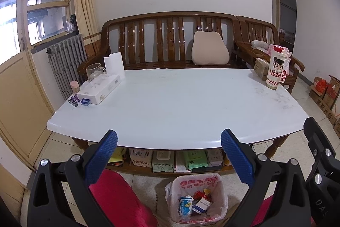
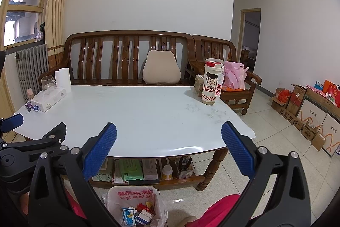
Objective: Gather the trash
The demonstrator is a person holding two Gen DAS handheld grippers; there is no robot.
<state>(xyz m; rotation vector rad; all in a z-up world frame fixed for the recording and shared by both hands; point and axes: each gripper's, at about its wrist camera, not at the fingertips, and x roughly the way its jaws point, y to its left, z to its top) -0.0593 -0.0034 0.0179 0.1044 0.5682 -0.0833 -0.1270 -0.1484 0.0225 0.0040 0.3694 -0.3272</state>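
Note:
A small bin lined with a white and red plastic bag (image 1: 196, 198) stands on the floor in front of the white table (image 1: 170, 107). It holds several small boxes and wrappers (image 1: 195, 202). The bin also shows in the right wrist view (image 2: 133, 205). My left gripper (image 1: 169, 154) is open and empty, held above the bin at the table's near edge. My right gripper (image 2: 169, 152) is open and empty, beside the left one. The left gripper's body (image 2: 31, 148) shows at the left of the right wrist view.
On the table: a white box (image 1: 98, 88), a paper roll (image 1: 114, 65), a glass mug (image 1: 94, 71), small blue items (image 1: 79, 101) and a Nezha bottle (image 1: 276, 68). A wooden bench (image 1: 167, 39) stands behind. Packets fill the shelf (image 1: 170, 161) underneath. Cardboard boxes (image 2: 308, 112) line the right wall.

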